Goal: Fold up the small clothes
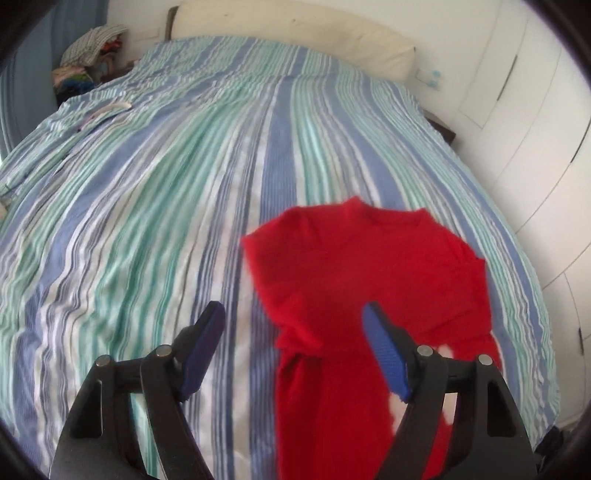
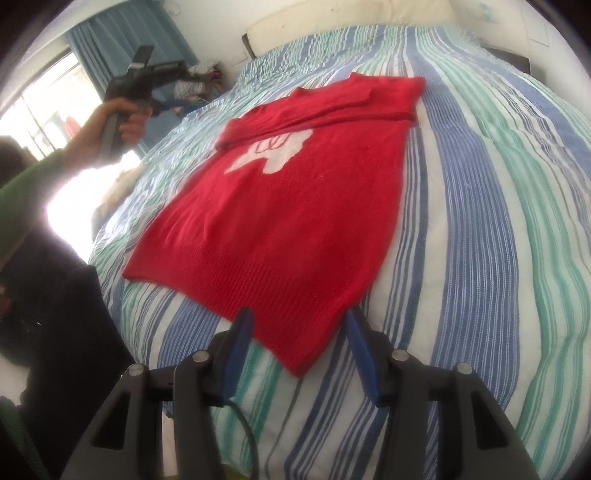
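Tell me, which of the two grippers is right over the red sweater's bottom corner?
The right gripper: its open blue fingers straddle the red sweater's hem corner. The left gripper is held up, away from the sweater.

No text, label, brand or number can be read; the white patch (image 2: 275, 153) on the red sweater (image 2: 280, 229) bears only unreadable red lines.

Home bedroom — striped bed cover (image 1: 155, 206), cream headboard (image 1: 295, 33), white wardrobe doors (image 1: 535, 122), blue curtain (image 2: 122, 40) by window
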`<state>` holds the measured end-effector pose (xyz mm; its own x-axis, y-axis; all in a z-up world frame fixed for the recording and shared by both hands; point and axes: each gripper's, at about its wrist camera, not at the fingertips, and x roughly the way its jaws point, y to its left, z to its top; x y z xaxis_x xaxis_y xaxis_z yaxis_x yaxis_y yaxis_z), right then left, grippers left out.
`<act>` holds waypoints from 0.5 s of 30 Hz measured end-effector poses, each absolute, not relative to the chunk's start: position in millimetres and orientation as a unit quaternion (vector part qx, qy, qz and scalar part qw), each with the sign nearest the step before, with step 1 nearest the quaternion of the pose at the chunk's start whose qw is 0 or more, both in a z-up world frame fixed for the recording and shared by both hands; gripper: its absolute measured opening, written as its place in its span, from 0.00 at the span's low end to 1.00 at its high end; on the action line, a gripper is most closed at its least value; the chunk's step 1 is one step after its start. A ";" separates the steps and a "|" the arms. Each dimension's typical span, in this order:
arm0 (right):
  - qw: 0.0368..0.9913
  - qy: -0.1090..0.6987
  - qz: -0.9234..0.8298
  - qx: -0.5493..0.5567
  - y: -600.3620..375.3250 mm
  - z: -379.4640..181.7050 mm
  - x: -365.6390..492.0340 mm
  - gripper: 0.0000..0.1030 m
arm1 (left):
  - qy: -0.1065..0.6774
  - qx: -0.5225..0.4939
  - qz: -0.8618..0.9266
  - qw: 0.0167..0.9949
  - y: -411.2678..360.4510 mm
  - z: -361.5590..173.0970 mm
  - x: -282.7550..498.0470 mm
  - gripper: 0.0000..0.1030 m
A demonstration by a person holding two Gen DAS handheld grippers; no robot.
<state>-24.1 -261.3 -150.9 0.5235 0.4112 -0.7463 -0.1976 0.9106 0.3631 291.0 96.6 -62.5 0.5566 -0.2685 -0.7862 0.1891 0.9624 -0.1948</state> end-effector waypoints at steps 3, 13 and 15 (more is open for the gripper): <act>0.863 0.457 0.176 0.120 -261.9 -152.8 -21.9 0.50 | 0.477 0.003 -0.151 0.866 90.3 -98.0 276.6 0.73; 0.862 0.467 0.162 0.113 -261.4 -153.7 -20.0 0.50 | 0.460 -0.061 -0.078 0.882 81.5 -159.3 300.2 0.07; 0.860 0.465 0.172 0.120 -265.8 -142.8 -15.9 0.50 | 0.448 -0.085 -0.076 0.887 87.4 -164.4 296.9 0.07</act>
<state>-15.9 -265.8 -142.8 0.5084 0.4065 -0.7591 -0.1836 0.9125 0.3656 296.9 87.4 -164.4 0.5869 -0.2120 -0.7814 0.0589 0.9737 -0.2200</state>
